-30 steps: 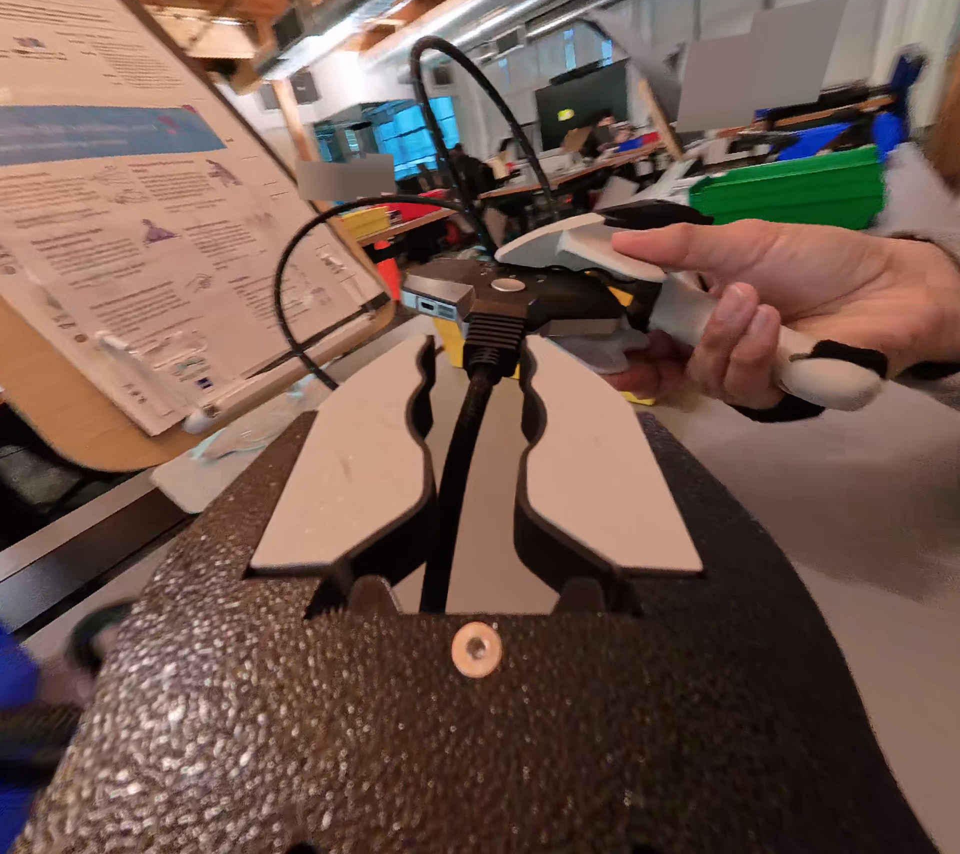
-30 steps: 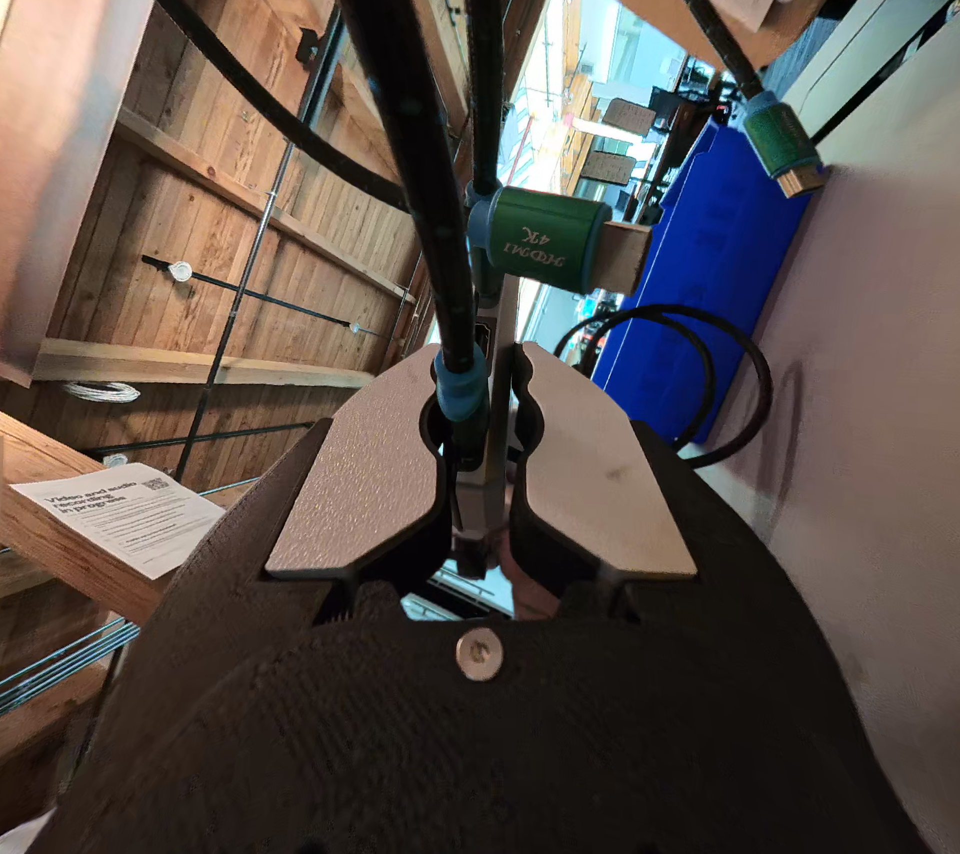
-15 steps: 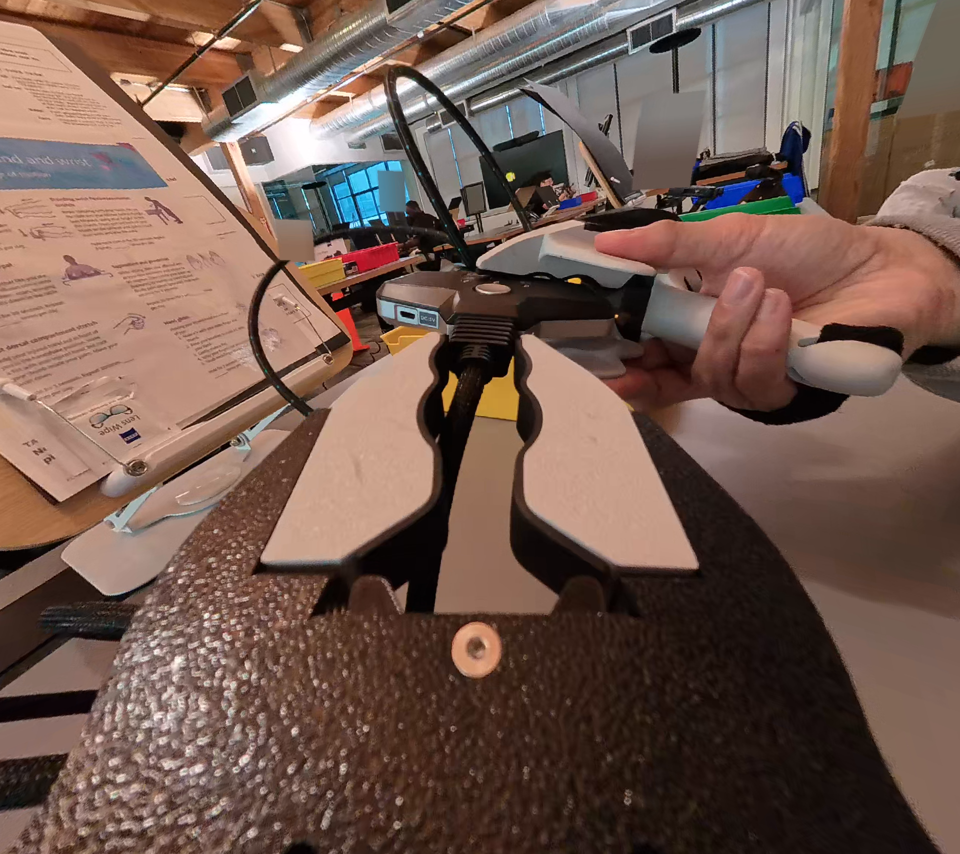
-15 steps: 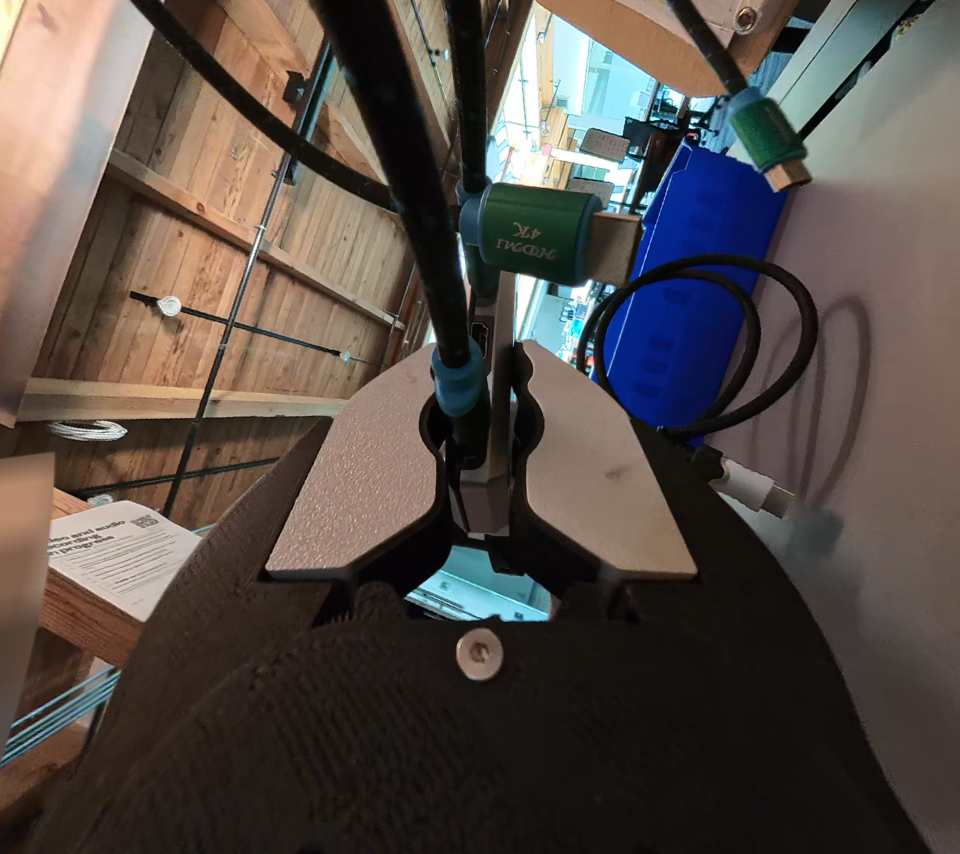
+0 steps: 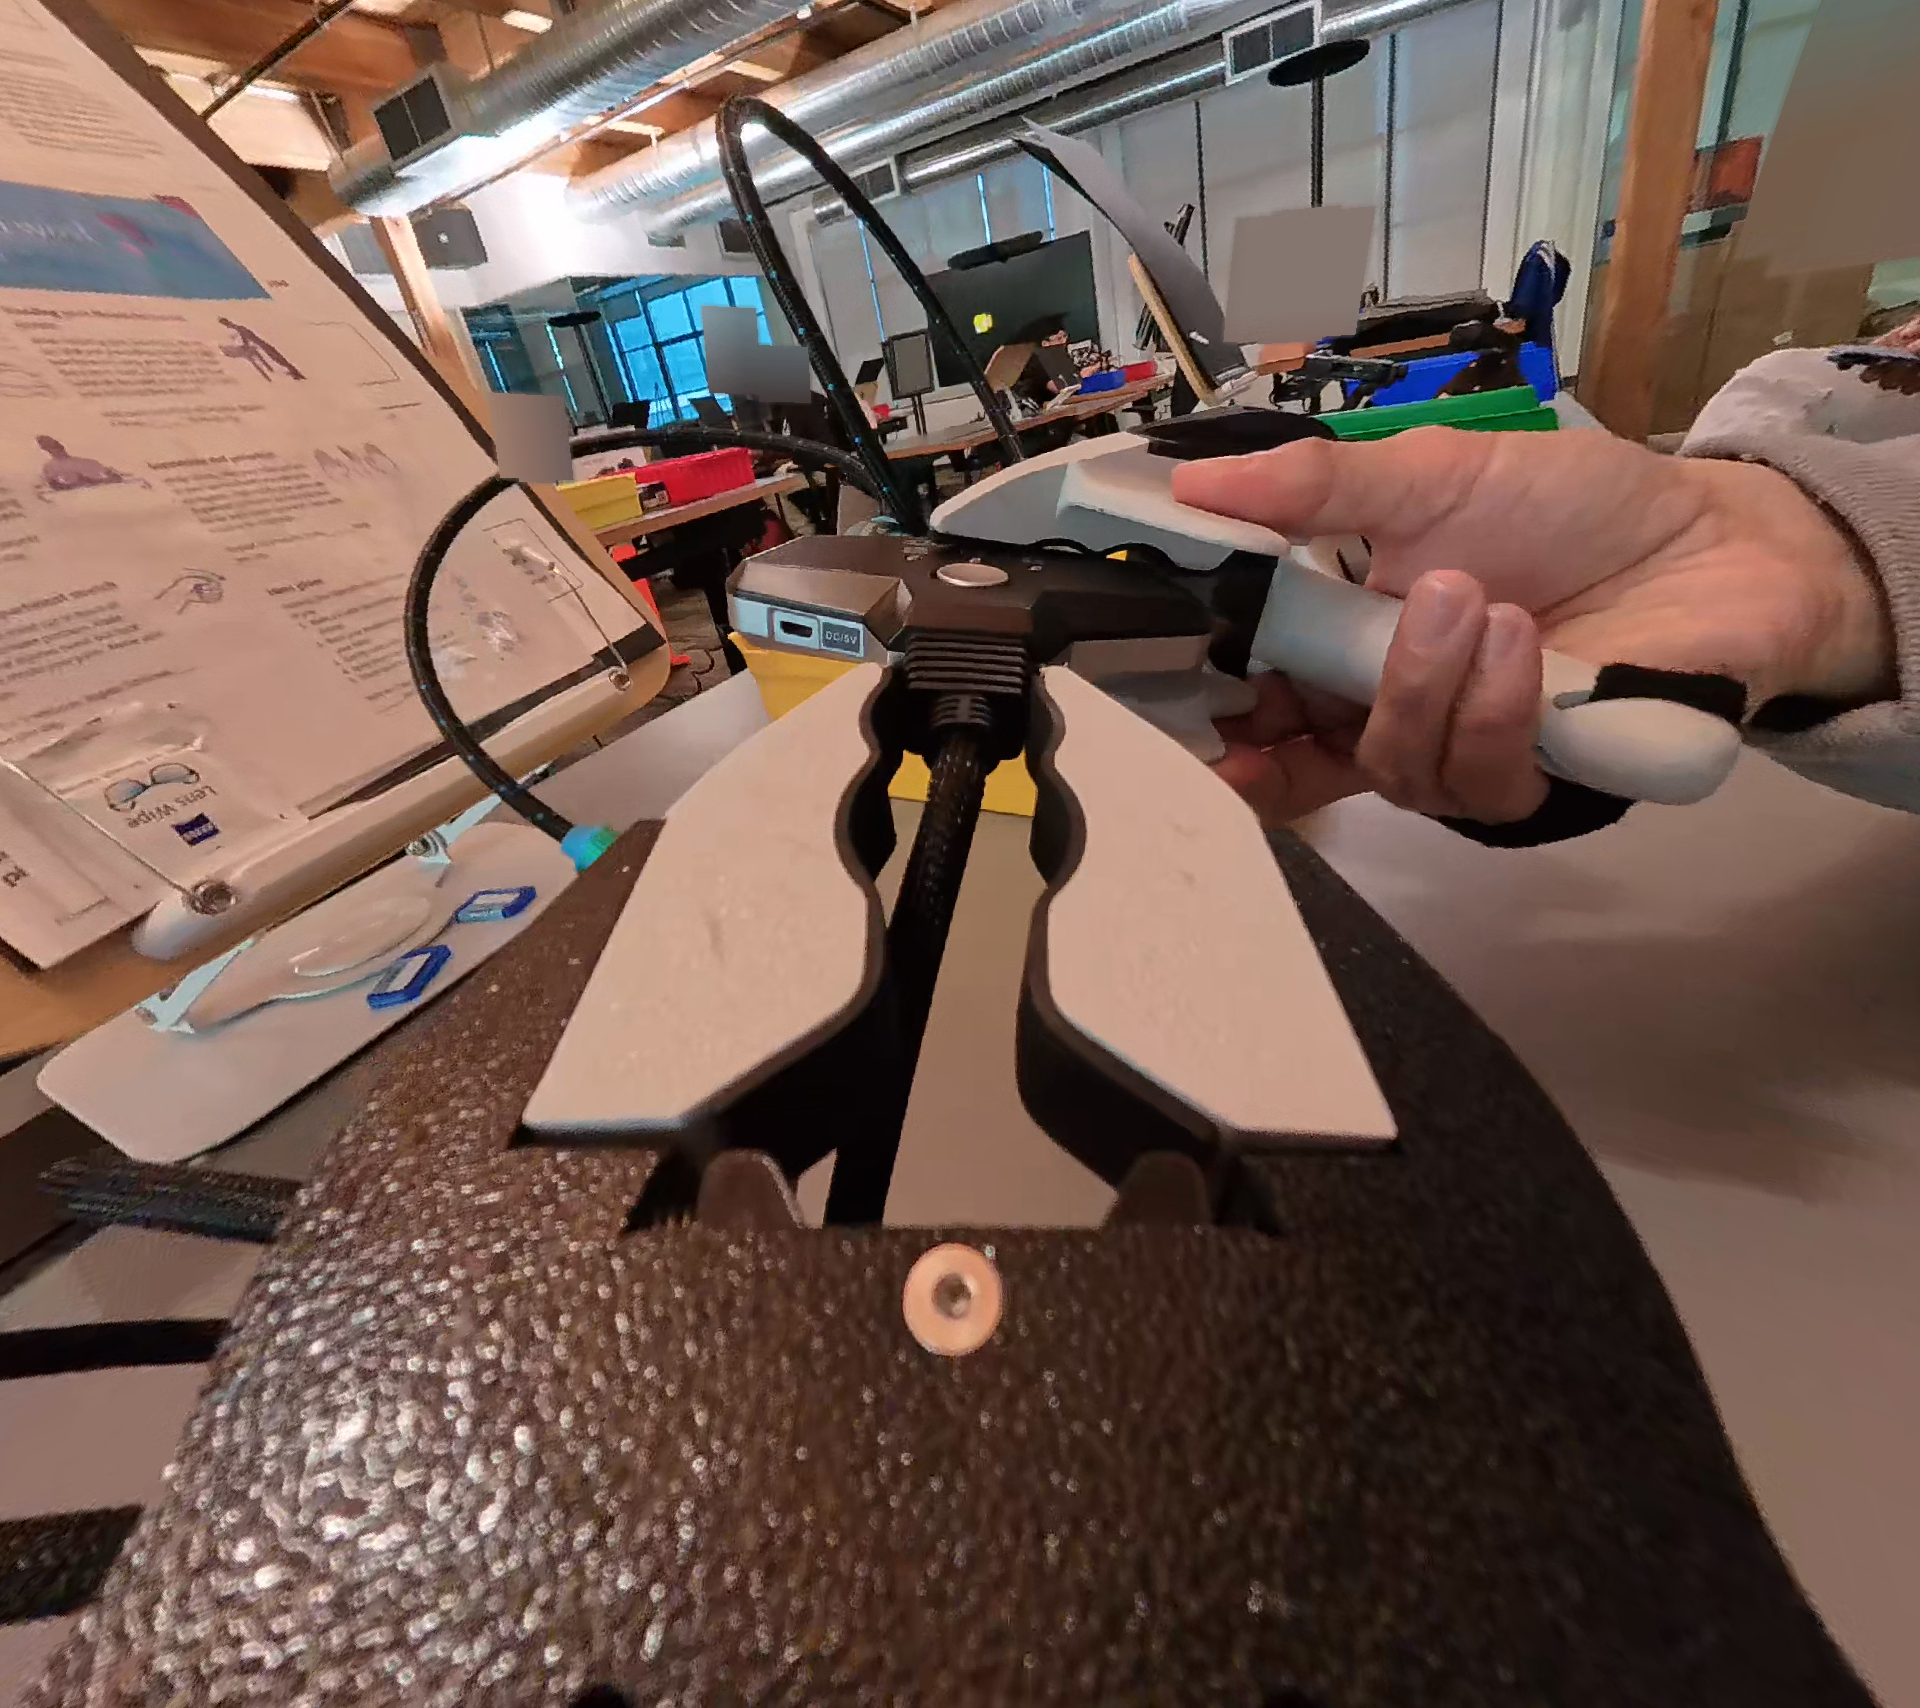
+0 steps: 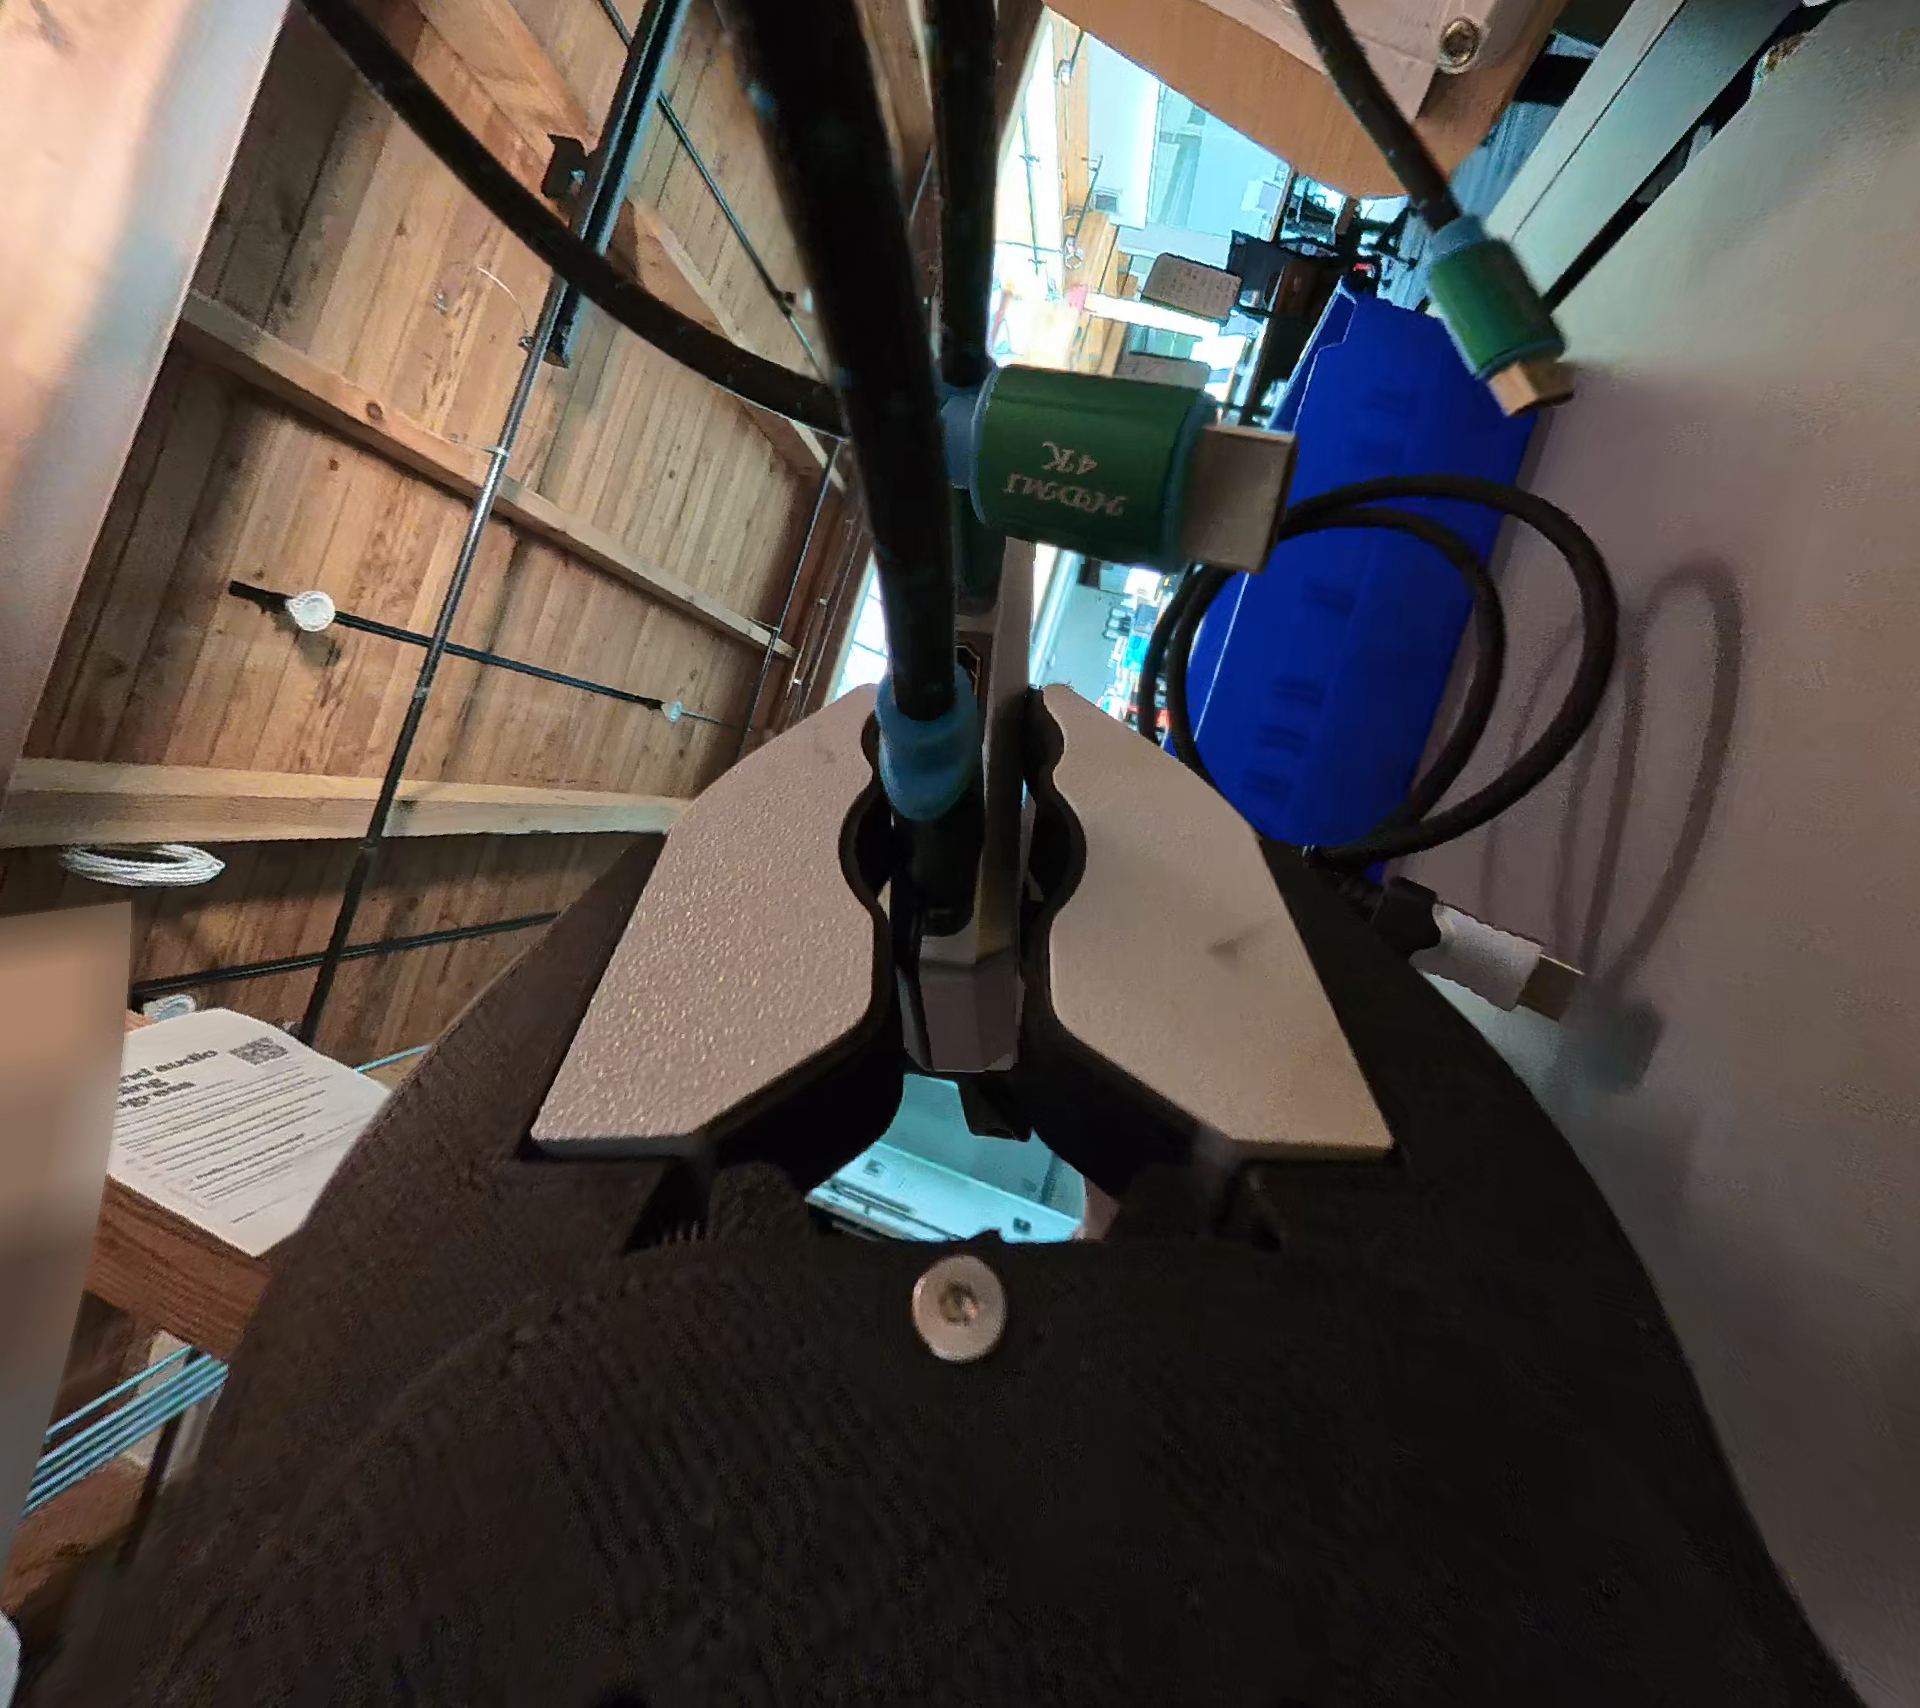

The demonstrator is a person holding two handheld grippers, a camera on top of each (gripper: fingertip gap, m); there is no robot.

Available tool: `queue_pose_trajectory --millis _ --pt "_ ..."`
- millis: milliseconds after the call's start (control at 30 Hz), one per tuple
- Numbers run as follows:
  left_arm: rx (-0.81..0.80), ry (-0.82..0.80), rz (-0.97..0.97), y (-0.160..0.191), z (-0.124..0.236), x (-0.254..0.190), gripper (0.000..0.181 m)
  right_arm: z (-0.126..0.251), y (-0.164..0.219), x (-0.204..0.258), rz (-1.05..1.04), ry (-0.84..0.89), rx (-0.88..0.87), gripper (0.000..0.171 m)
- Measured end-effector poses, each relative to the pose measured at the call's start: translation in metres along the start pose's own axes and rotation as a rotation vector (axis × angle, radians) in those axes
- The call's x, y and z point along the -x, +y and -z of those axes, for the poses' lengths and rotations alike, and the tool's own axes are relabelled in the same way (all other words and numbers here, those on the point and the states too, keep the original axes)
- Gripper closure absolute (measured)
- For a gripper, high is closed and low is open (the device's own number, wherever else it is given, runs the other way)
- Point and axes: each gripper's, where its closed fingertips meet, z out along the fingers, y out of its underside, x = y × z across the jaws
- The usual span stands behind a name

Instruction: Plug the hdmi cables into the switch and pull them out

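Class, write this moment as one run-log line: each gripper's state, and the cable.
left gripper: shut on black cable behind its plug | plug: at the switch | right gripper: shut on switch, held off the table

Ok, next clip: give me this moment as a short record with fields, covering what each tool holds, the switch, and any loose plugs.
left tool: closed around the black cable plug, which is seated in the switch
right tool: clamped on the switch, held off the table
switch: one side port visible and empty
loose plugs: green plug hanging free; second green plug near the table
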Motion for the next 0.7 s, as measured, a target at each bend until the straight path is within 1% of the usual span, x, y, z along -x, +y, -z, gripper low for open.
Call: queue_pose_trajectory --millis 133,200,233,300,367,400,433,500,600,633,700 --pt "0.007 -0.004 0.069 0.0 0.004 0.004 0.159 -0.004 0.002 0.0 0.071 -0.023 0.055 0.145" --pt "-0.017 -0.002 0.129 -0.001 0.009 0.008 0.159 -0.007 0.009 0.005 0.161 -0.053 0.11 0.134" --pt "-0.024 -0.004 0.158 -0.001 0.012 0.011 0.159 -0.007 0.014 0.008 0.218 -0.062 0.149 0.127" --pt "-0.031 -0.005 0.217 0.001 0.017 0.016 0.159 -0.004 0.024 0.009 0.359 -0.043 0.232 0.102" --pt "-0.035 0.005 0.272 0.005 0.023 0.021 0.159 0.005 0.031 0.003 0.539 0.04 0.317 0.078" --pt "-0.042 0.013 0.296 0.006 0.026 0.024 0.159 0.011 0.033 0.001 0.635 0.084 0.364 0.071" --pt "-0.05 0.027 0.316 0.008 0.029 0.026 0.159 0.019 0.036 0.001 0.731 0.122 0.426 0.07" --pt "-0.067 0.057 0.336 0.009 0.033 0.028 0.159 0.037 0.037 0.002 0.966 0.214 0.563 0.074" --pt "-0.07 0.105 0.339 0.012 0.035 0.025 0.159 0.056 0.031 0.016 1.328 0.286 0.773 0.097" --pt "-0.065 0.119 0.333 0.013 0.034 0.023 0.159 0.059 0.031 0.021 1.411 0.288 0.852 0.104" --pt "-0.054 0.144 0.3 0.015 0.031 0.018 0.159 0.063 0.033 0.023 1.515 0.271 1.034 0.106"
